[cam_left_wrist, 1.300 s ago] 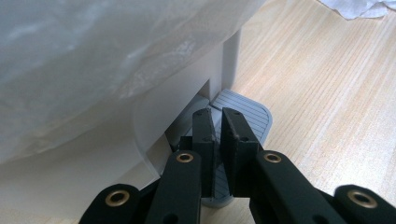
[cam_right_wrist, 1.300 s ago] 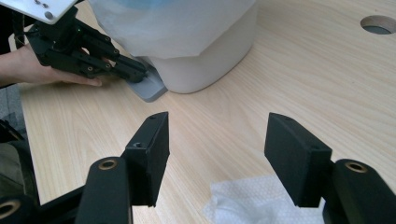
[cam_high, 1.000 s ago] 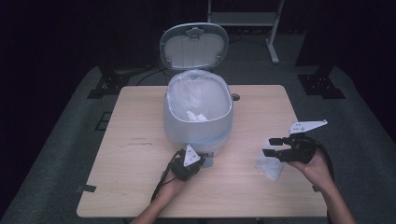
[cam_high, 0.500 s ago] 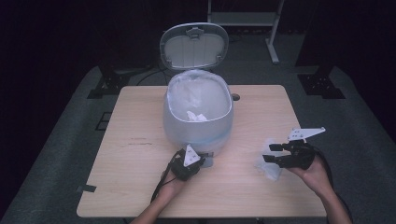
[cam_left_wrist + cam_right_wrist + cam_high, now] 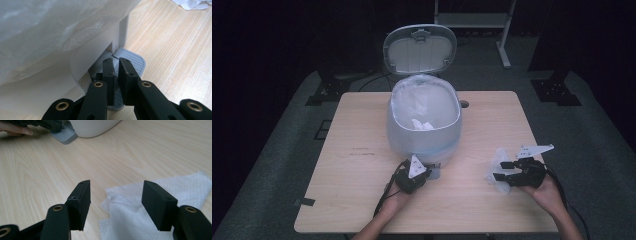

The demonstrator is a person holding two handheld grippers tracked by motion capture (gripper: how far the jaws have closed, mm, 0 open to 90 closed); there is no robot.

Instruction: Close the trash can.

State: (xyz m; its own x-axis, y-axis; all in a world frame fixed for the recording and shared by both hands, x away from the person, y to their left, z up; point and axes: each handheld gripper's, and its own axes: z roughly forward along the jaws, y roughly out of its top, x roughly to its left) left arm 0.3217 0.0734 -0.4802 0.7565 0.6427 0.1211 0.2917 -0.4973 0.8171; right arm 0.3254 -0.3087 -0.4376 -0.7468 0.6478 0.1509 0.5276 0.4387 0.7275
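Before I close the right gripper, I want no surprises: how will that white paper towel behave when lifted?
The paper towel looks thin and crumpled, so it will likely flop and drape. It probably weighs almost nothing. Its dimpled surface should grip well between the right gripper's open jaws.

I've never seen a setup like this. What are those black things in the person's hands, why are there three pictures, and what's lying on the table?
No robot here: a person holds a two-jaw hand tool in each hand. The high view looks down on a wooden table. The other two pictures come from cameras riding on each tool, looking along its black jaws. On the table stands a pedal bin, lid up, lined with a bag, crumpled paper inside. The left gripper, jaws nearly together, presses on the bin's grey pedal. The right gripper hangs open over a white paper towel lying on the table. Nothing is held yet.
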